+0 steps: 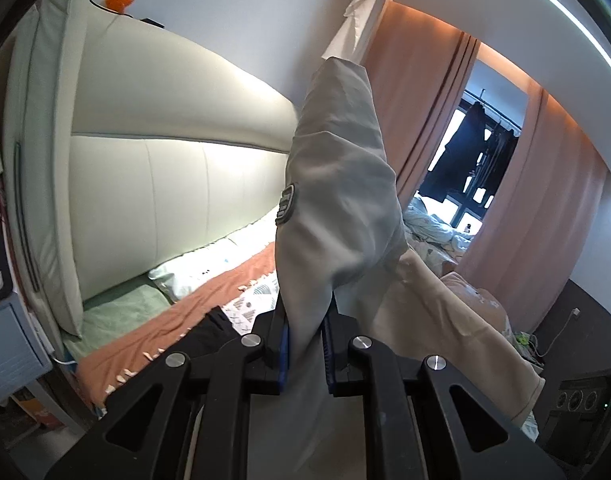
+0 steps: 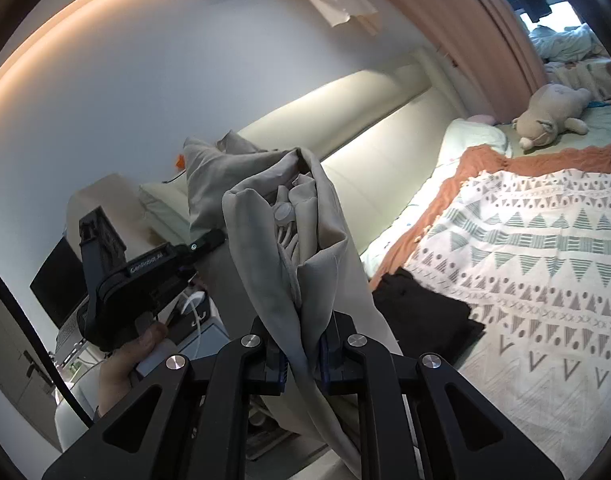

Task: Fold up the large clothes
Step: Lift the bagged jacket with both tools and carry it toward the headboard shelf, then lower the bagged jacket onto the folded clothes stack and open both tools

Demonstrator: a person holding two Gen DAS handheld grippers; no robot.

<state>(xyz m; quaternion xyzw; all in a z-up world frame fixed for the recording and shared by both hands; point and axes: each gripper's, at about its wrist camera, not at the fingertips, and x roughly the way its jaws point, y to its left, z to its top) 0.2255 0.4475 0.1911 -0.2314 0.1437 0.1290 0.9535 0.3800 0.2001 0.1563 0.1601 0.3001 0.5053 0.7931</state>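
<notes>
The left hand-held gripper point(image 1: 305, 344) is closed down onto a bunched fold of a large beige-grey garment point(image 1: 337, 184), the cloth squeezed between its blue-lined pads. The fabric rises above the jaws in a tall crumpled peak, with a small dark oval patch point(image 1: 286, 204) on its left face, and a paler part drapes down and away to the right.

The right hand-held gripper point(image 2: 301, 354) is likewise clamped narrow on the same garment point(image 2: 285, 224); above its jaws the cloth opens into a pocket-like fold where a round pale button point(image 2: 283, 213) and light cords show. The garment hangs in the air between the two grippers, above the edge of the bed point(image 2: 545, 248) rather than lying on it.

In the right wrist view the left gripper's black body is seen at the left, gripped by a person's hand point(image 2: 141, 344), with the garment stretching from it.

On the bed lie a patterned white blanket with an orange border, a folded black garment point(image 2: 425, 308) near the bed's edge, and a plush toy point(image 2: 549, 118) farther up by a pale green pillow point(image 2: 477, 136). A cream padded headboard point(image 1: 177, 192) runs behind the bed, and salmon curtains point(image 1: 425, 120) hang beside the window.
</notes>
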